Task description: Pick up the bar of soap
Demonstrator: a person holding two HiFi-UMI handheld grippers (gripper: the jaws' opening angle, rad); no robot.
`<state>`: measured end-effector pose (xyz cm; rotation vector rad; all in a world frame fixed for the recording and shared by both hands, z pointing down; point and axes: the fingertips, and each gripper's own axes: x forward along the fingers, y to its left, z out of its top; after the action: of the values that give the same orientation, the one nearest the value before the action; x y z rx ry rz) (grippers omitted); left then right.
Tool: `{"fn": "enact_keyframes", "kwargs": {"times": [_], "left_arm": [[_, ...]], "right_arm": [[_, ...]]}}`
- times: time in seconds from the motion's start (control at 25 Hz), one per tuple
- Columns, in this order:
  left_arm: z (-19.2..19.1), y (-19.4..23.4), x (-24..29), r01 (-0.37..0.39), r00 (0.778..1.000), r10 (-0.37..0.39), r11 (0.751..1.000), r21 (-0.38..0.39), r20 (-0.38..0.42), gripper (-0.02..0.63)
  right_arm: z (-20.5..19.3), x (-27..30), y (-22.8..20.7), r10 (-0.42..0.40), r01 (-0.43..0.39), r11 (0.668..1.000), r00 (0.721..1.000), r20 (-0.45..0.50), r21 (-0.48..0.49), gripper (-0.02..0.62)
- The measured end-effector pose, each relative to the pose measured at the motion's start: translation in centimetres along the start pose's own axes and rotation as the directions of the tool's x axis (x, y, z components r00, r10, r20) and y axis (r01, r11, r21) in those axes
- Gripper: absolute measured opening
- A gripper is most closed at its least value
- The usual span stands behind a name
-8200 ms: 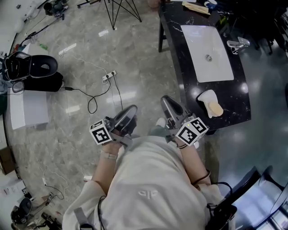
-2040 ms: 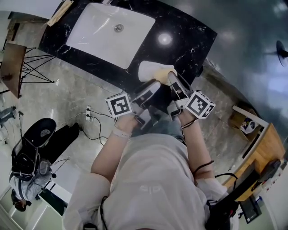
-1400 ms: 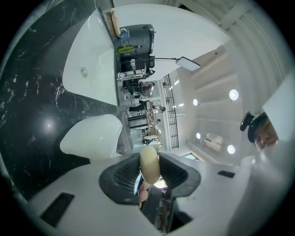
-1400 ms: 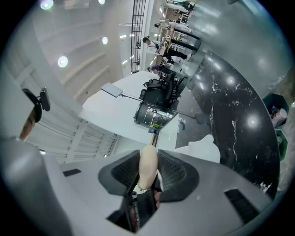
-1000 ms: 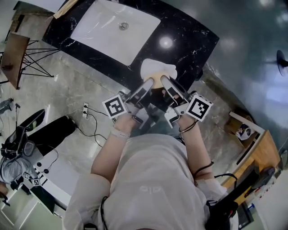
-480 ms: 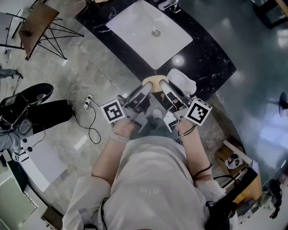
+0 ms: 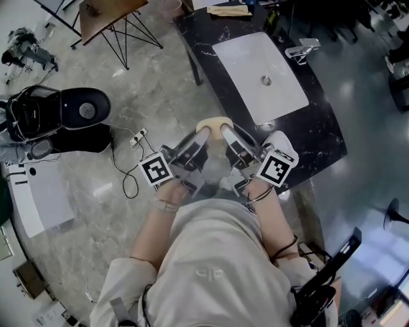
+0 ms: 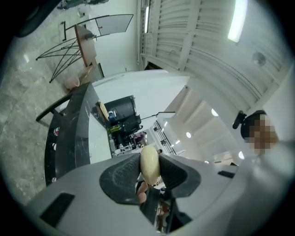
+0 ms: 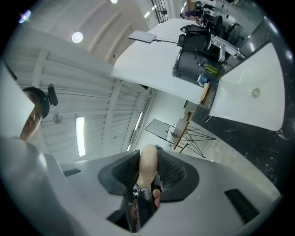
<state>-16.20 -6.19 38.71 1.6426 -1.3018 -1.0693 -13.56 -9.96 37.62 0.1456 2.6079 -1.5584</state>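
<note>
A pale yellow oval bar of soap [image 7: 213, 122] hangs in the air between both grippers, left of the black counter [image 7: 323, 128]. My left gripper [image 7: 202, 132] grips its left end and my right gripper [image 7: 225, 130] its right end. In the left gripper view the soap [image 8: 150, 161] stands on edge, pressed between the dark ribbed pads [image 8: 120, 177]. The right gripper view shows the soap [image 9: 148, 162] clamped the same way. The white soap dish [image 7: 280, 141] lies on the counter's near corner, partly hidden behind the right gripper's marker cube.
A white basin [image 7: 259, 76] with a chrome tap [image 7: 300, 47] is set in the counter. On the marble floor are a power strip with cable [image 7: 137, 135], a black bag [image 7: 61, 118], white sheets [image 7: 39, 195] and a wooden-topped stand [image 7: 112, 11].
A second ago both grippers were at the soap on its dish. They now hold the soap up and clear of the counter, and the head view has turned.
</note>
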Motion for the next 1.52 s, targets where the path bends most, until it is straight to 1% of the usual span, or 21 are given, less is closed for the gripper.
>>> {"fn": "enact_keyframes", "kwargs": {"times": [0.16, 0.28, 0.52, 0.64, 0.96, 1.12, 1.52], "left_arm": [[3.6, -0.7, -2.9, -0.008, 0.995, 0.005, 0.999, 0.032, 0.095, 0.127], [6.1, -1.1, -5.2, -0.013, 0.989, 0.006, 0.999, 0.047, 0.146, 0.127], [9.1, -1.0, -9.7, -0.034, 0.972, 0.018, 0.997, 0.065, 0.236, 0.127], [10.5, -1.0, -11.7, -0.045, 0.963, 0.023, 0.996, 0.077, 0.267, 0.127], [13.0, -1.0, -15.3, -0.061, 0.952, 0.027, 0.993, 0.104, 0.304, 0.127], [14.0, -0.7, -17.3, -0.063, 0.944, 0.029, 0.993, 0.095, 0.328, 0.127], [13.9, 0.5, -17.9, -0.067, 0.939, 0.036, 0.995, 0.08, 0.341, 0.126]], "right_arm": [[-1.7, 4.0, 1.8, 0.044, -0.045, 0.999, 0.996, -0.078, -0.007, 0.135], [-3.2, 6.7, 3.1, 0.068, -0.07, 0.998, 0.989, -0.128, -0.008, 0.135], [-6.9, 10.5, 4.8, 0.11, -0.113, 0.994, 0.969, -0.222, -0.001, 0.135], [-8.6, 12.3, 5.6, 0.128, -0.133, 0.991, 0.956, -0.262, 0.0, 0.135], [-11.9, 15.2, 6.8, 0.155, -0.159, 0.987, 0.936, -0.317, 0.011, 0.135], [-13.7, 16.4, 7.2, 0.16, -0.162, 0.987, 0.929, -0.335, 0.022, 0.135], [-14.4, 16.9, 6.4, 0.168, -0.168, 0.985, 0.922, -0.35, 0.03, 0.135]]}}
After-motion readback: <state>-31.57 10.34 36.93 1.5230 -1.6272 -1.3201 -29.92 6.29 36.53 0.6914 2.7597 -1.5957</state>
